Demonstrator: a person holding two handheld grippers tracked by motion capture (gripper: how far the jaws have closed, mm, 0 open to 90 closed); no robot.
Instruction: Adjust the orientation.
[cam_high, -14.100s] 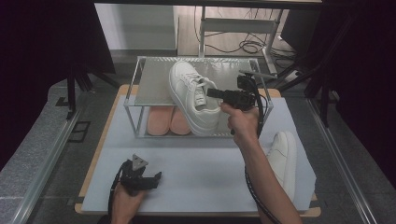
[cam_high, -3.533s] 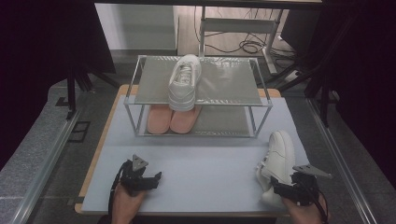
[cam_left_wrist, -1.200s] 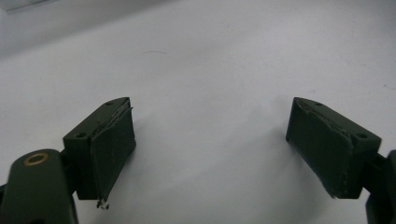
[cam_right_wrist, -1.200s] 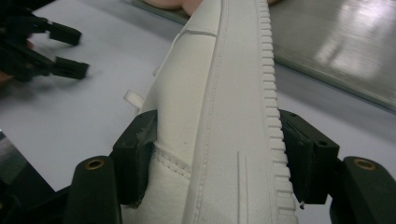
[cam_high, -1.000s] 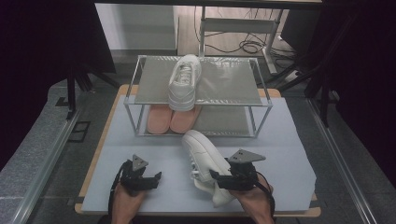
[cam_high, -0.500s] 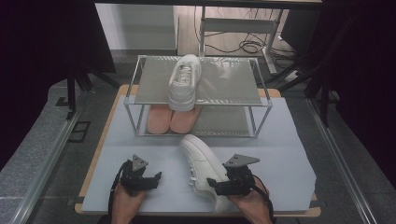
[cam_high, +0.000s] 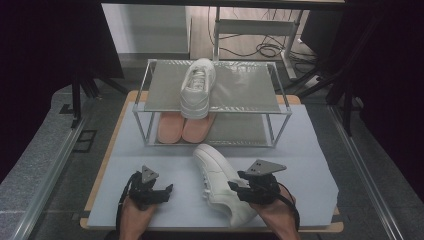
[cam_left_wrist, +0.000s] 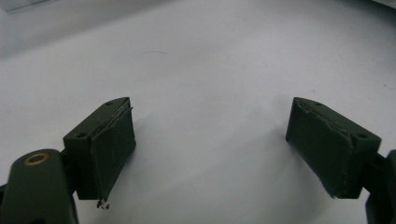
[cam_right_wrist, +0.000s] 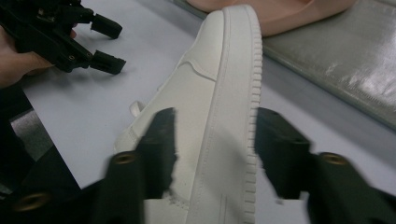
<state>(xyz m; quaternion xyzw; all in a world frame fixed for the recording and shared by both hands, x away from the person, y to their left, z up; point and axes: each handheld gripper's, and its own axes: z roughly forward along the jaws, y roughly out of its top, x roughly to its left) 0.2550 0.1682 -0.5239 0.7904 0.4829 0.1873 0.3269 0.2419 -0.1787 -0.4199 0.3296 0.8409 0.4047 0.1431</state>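
- Table surface (cam_high: 150, 150), pale and board-backed, carries everything in the high view; its bare sheet also spreads under the left gripper's own camera.
- Wire rack (cam_high: 277, 102) with two shelves stands at the far side, toward twelve o'clock from the hands.
- White sneaker on the rack (cam_high: 196, 87) sits on the top shelf with its toe pointing away from the person; a pair of peach insoles (cam_high: 182, 127) lies on the lower shelf beneath it.
- Second white sneaker (cam_high: 220, 182) lies on the table in front of the rack, toe toward eleven o'clock and heel near the table's front edge. It is tipped onto its side, so the ribbed sole edge faces the right gripper's camera.
- Right gripper (cam_high: 239, 189) comes in from six o'clock, the hand low over the table with the grey plate on top, reaching toward nine o'clock onto the shoe's rear half. Its jaws have just been closing with the sneaker between them: one pad lies on the upper, the other beside the sole edge, and whether that one presses I cannot tell.
- Left gripper (cam_high: 167, 188) rests low at seven o'clock, well apart from the shoe, the hand behind it near the table's front edge and the tips toward three o'clock. Its jaws stand wide over bare table, holding nothing.
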